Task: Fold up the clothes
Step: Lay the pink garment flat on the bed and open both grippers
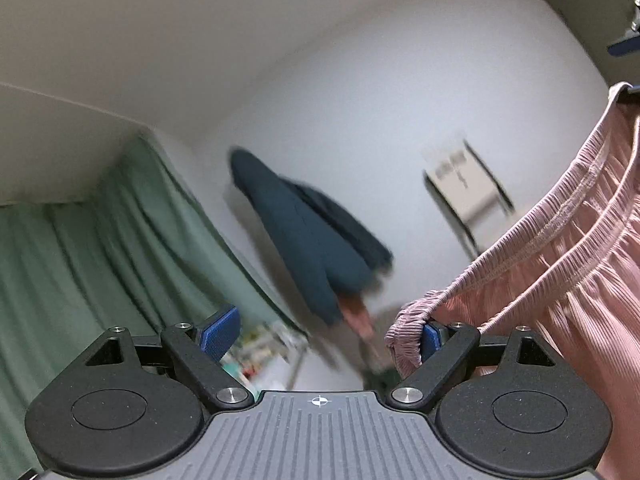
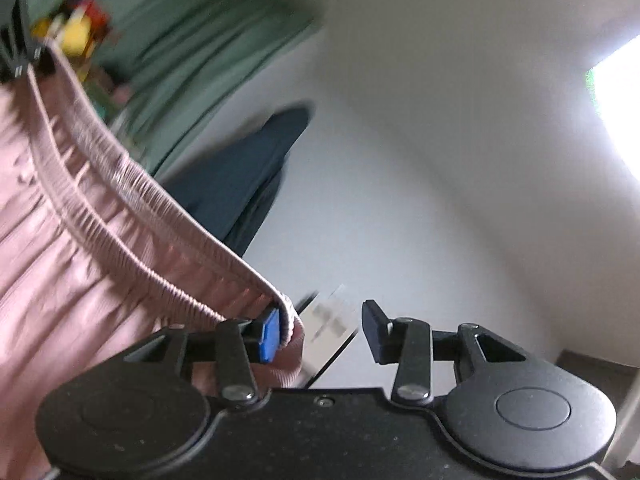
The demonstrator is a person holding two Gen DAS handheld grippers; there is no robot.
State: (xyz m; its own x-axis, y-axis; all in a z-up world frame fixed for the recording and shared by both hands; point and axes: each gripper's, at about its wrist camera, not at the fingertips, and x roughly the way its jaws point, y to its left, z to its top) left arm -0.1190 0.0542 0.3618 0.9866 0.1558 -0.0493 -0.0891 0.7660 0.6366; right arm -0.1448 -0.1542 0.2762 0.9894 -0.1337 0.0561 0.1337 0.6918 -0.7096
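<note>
Between the two grippers, held up in the air, hangs a pink garment (image 1: 580,264) with a gathered elastic waistband (image 2: 132,200). In the left wrist view the left gripper (image 1: 326,332) stands spread wide, yet one end of the waistband is hooked over its right-hand blue pad (image 1: 430,342), so the cloth hangs from a single finger rather than being pinched. The right wrist view shows the same at the other end: the right gripper (image 2: 320,334) is parted, the band looped around its left-hand blue pad (image 2: 269,336), the other finger standing clear. The waistband runs taut between the two, the ribbed fabric falling away below it.

Farther off, blurred, a dark garment (image 1: 308,236) hangs on a pale wall (image 1: 380,100), beside a green curtain (image 1: 100,240).

The step looks like stretching the garment open before it is laid flat. The next move probably calls for keeping the band tight while lowering, since a hooked hold could slip off if tension drops.
</note>
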